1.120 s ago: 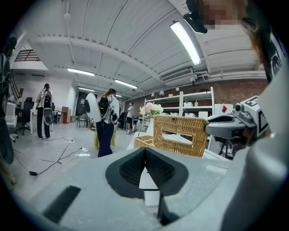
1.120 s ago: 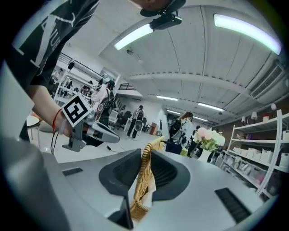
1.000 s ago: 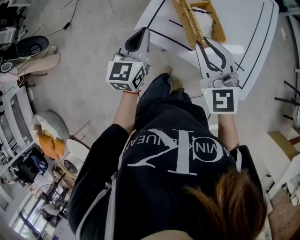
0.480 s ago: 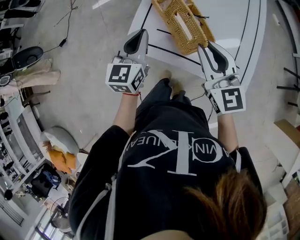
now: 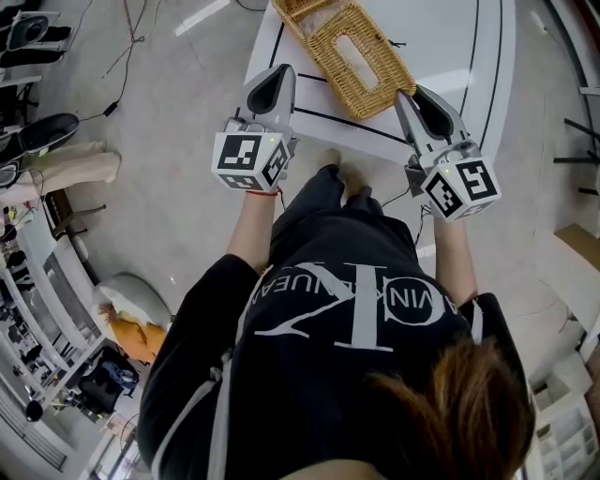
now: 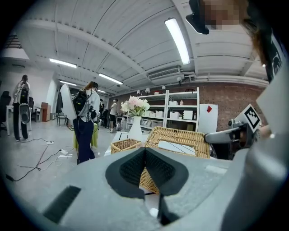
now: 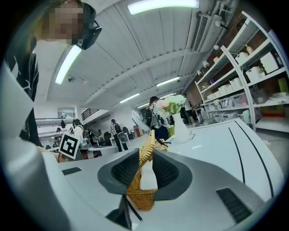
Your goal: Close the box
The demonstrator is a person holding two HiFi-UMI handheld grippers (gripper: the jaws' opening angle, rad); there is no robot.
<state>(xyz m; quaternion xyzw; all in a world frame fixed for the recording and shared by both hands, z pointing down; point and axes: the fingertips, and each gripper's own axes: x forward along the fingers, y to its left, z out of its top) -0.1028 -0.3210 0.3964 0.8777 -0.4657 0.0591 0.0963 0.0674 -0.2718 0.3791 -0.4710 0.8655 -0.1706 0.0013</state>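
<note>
Box: our wicker box (image 5: 362, 56) lies on the white table (image 5: 450, 56), slotted lid uppermost. From above the lid looks flat on the body. A small basket (image 5: 292, 7) sits just beyond it.
Right claw: the right claw (image 5: 418, 101) is at the box's near right corner. Its jaws are opening, with a wicker edge between them that leans on one pad and shows a gap at the other.
Left claw: the left claw (image 5: 274, 82) is pressed together and holds nothing. It is near the box's near left side, apart from it.
Snag risk: if we pull back before the weave is clear of the pad, we judge it could lift the lid or drag the box toward the table edge.
Seating risk: we cannot tell whether the near edge is fully down, so it may sit proud.
Push risk: pressing it down off-centre could slide the box into the basket.
</note>
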